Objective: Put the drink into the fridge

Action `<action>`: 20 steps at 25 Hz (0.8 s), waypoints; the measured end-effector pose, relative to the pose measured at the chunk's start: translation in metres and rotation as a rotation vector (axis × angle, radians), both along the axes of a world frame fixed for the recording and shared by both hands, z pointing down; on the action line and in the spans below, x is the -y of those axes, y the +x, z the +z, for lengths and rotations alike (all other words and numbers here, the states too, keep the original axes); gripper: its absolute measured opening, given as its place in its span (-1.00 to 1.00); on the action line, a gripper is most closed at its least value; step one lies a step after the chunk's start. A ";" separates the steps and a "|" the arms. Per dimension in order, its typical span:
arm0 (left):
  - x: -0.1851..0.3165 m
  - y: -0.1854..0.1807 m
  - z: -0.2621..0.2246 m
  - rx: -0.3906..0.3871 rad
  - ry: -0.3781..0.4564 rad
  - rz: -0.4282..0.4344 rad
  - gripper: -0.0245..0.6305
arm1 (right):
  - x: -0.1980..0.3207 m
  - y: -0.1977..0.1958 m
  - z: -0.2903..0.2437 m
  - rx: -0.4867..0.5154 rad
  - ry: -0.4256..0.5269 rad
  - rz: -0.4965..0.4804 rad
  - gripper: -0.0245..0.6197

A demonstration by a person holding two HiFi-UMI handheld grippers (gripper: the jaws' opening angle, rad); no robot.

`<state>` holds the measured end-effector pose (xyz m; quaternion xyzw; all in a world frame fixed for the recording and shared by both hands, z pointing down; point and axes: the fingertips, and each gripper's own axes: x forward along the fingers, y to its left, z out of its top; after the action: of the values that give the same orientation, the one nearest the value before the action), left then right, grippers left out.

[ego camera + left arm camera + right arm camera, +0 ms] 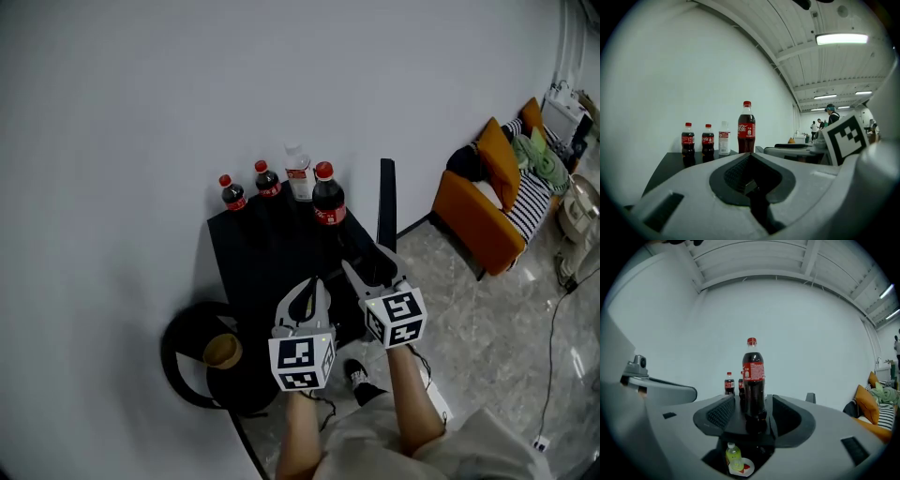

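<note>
A black fridge (272,253) stands against the white wall with four bottles on its top. The tall cola bottle (327,197) (753,380) is at the front right. Behind it are two small cola bottles (232,193) (267,179) and a clear bottle (299,173). My right gripper (373,265) (750,411) is open and empty, a short way in front of the tall cola, which lines up between its jaws. My left gripper (314,286) (750,164) is shut and empty, beside the right one. The fridge door (386,211) stands open at the right. Inside, a green-yellow bottle (733,456) shows.
An orange sofa (487,206) with cushions stands at the right. On the floor left of the fridge lies a black round object (202,361). A cable (553,347) runs over the tiled floor. People (829,115) stand far off in the left gripper view.
</note>
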<state>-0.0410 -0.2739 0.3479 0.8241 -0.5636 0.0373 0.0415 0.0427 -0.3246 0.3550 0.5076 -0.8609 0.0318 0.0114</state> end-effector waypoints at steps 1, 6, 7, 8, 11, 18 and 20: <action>0.010 -0.003 0.000 0.002 0.000 -0.005 -0.90 | 0.013 -0.003 0.000 0.000 -0.007 0.000 -0.19; 0.043 -0.014 -0.004 0.011 -0.007 -0.027 -0.90 | 0.053 -0.022 0.002 0.013 -0.055 -0.053 -0.06; 0.049 -0.015 -0.005 0.018 -0.004 -0.030 -0.90 | 0.059 -0.026 0.002 0.010 -0.059 -0.065 -0.05; 0.054 -0.016 -0.006 0.027 0.001 -0.034 -0.90 | 0.066 -0.031 0.003 0.005 -0.063 -0.078 -0.04; 0.068 -0.020 -0.010 0.062 0.017 -0.046 -0.90 | 0.082 -0.046 0.005 -0.036 -0.092 -0.116 -0.04; 0.092 -0.034 -0.016 0.061 0.031 -0.069 -0.90 | 0.110 -0.067 0.019 -0.170 -0.135 -0.118 -0.04; 0.094 -0.037 -0.017 0.059 0.033 -0.073 -0.90 | 0.113 -0.067 0.018 -0.161 -0.130 -0.102 -0.06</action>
<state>-0.0777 -0.3683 0.3311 0.8020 -0.5950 0.0510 0.0126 -0.0247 -0.4377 0.3727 0.4624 -0.8779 0.0462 0.1153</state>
